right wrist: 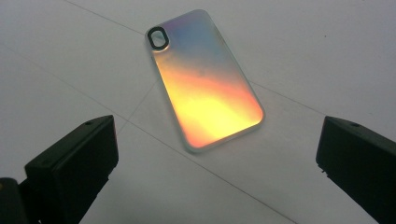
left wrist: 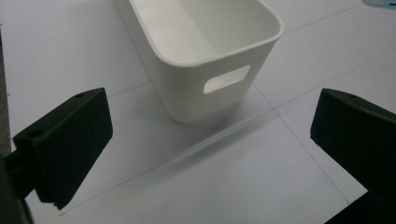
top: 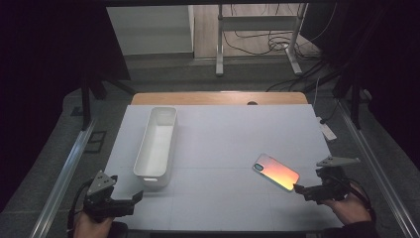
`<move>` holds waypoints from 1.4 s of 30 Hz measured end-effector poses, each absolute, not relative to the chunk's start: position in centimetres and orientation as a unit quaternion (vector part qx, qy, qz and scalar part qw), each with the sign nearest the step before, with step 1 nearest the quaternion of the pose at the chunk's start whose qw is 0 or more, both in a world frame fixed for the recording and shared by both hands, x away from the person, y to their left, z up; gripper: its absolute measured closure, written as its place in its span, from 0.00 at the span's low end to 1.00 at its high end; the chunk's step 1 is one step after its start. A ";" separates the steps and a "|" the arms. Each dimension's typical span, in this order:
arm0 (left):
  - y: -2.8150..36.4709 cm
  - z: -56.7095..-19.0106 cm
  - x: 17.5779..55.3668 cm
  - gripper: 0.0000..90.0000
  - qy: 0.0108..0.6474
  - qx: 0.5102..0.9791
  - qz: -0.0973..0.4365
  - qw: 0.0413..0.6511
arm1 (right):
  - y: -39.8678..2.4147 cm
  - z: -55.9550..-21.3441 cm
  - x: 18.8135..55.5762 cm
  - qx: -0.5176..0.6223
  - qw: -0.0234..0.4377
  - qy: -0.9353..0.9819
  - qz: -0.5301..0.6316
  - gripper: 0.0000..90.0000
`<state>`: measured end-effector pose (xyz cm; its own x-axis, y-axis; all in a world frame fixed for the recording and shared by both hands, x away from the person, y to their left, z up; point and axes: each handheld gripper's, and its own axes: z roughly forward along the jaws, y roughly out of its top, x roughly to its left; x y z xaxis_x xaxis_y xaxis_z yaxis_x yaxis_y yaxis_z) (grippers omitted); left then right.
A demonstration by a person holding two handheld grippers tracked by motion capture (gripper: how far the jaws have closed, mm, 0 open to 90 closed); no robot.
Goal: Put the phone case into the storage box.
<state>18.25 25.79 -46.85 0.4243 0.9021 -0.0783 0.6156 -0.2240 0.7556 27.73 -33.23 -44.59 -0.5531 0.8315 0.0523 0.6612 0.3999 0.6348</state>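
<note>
White table (top: 223, 144): bin (top: 157, 141) at 10 o'clock, phone case (top: 276, 171) at 4. Both claws wide open, empty; right claw (top: 303, 190) could skid the flat case.

A long white bin (top: 156, 144) sits empty on the left of the pale surface (top: 223, 144), its near end showing a handle slot (left wrist: 227, 79). Over on the right lies a phone case (top: 276, 171), flat, glowing from blue to orange-yellow, camera cutout (right wrist: 158, 37) at its far end. Beyond the surface, cables (top: 267, 42) sprawl across the floor around a metal stand (top: 257, 22).
</note>
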 end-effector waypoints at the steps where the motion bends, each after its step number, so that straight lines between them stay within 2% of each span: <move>1: 25.8 -46.9 18.3 0.00 0.500 0.759 0.193 0.371 | -33.2 -44.6 27.8 0.451 0.137 0.826 0.308 0.00; 19: 25.7 -46.9 18.3 0.00 0.497 0.761 0.191 0.370 | -32.2 -45.0 29.6 0.439 0.115 0.839 0.300 0.00; 42: 25.7 -46.9 18.3 0.00 0.498 0.761 0.189 0.370 | -29.9 -45.3 32.4 0.400 0.119 0.866 0.276 0.00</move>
